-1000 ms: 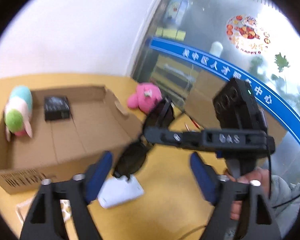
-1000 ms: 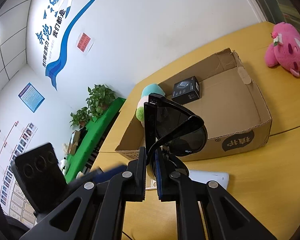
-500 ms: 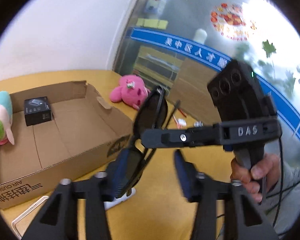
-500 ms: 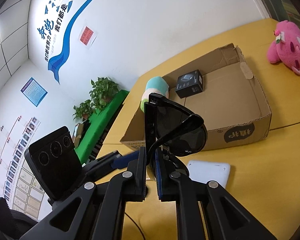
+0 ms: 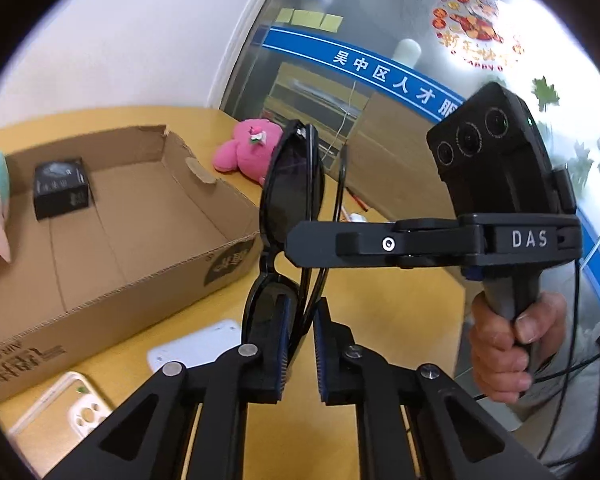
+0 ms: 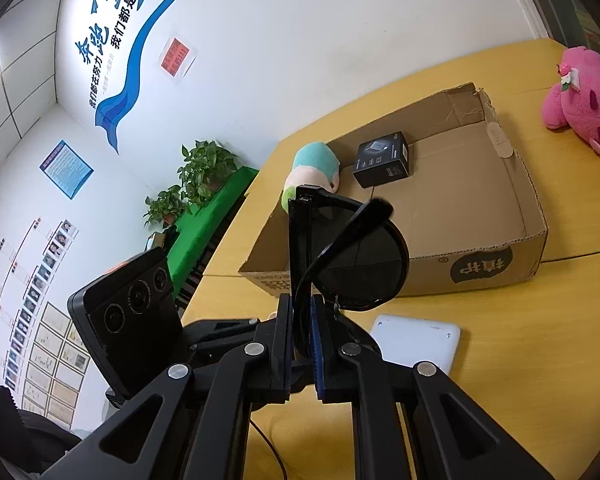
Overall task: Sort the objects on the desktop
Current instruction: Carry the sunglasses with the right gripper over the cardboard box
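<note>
Yellow desk [image 5: 380,312] under an office wall, glass partition behind it; going left to right on the desk: a clear phone case [image 5: 60,404], an open cardboard box [image 5: 112,280] with a small black carton [image 5: 60,188] inside and a pastel plush toy [image 6: 314,168] at its far-left corner, a white pad [image 6: 416,340] in front of the box, a pink plush toy [image 6: 580,96] to the right of it. Your left gripper [image 5: 300,344] has just been closing and its blue pads now pinch the lower end of the sunglasses [image 5: 292,208], around the lower lens and folded arms. Your right gripper [image 6: 302,344] is clamped tight on the same sunglasses, held upright in the air above the desk in front of the box. So both grippers have the pair at once; I'd read that as a handover, or bracing to fold the arms, before it goes into the box. Versus a second ago: left jaws were wide with nothing between them and sat lower and off to the side; now they've come in on the frame. Right grip looks unchanged, and the box contents haven't moved. Risk: squeezing from both ends could twist the frame, so release one side cleanly.
</note>
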`<state>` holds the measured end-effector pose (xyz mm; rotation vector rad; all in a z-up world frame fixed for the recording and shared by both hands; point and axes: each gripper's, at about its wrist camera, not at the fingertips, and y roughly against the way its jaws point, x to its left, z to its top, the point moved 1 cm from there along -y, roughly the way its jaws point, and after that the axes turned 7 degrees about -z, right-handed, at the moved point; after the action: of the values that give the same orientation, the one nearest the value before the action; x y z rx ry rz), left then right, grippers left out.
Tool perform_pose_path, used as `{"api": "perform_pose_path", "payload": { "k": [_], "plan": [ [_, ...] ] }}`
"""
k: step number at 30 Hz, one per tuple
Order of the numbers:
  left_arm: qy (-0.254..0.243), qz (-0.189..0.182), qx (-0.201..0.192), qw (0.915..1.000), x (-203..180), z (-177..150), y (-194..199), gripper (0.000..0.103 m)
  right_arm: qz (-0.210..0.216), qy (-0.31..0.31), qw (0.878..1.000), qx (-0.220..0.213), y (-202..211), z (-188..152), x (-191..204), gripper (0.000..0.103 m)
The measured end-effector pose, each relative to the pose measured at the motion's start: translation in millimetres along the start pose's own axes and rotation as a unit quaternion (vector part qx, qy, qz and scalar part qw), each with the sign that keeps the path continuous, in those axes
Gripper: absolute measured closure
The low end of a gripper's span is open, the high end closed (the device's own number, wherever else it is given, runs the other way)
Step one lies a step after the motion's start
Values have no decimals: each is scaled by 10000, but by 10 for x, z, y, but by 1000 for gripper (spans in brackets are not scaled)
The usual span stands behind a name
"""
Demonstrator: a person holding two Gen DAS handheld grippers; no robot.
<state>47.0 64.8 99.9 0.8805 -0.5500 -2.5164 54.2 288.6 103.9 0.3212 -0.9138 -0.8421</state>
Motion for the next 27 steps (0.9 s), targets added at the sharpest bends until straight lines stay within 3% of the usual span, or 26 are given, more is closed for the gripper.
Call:
{"api": "perform_pose_path", "payload": {
  "k": [11, 20, 27],
  "plan": [
    [776, -377, 147, 9962, 455, 402, -285, 98, -407, 24, 9986, -340, -271, 470, -155, 95],
    [1335, -296, 175, 9905, 1134, 1078, -571, 98, -614, 167, 9979, -114, -845, 1388, -518, 95],
    [1920, -148, 200, 9811, 1829, 1494, -859, 98, -1035, 539, 9931, 146, -1448, 2089, -732, 95]
  ]
}}
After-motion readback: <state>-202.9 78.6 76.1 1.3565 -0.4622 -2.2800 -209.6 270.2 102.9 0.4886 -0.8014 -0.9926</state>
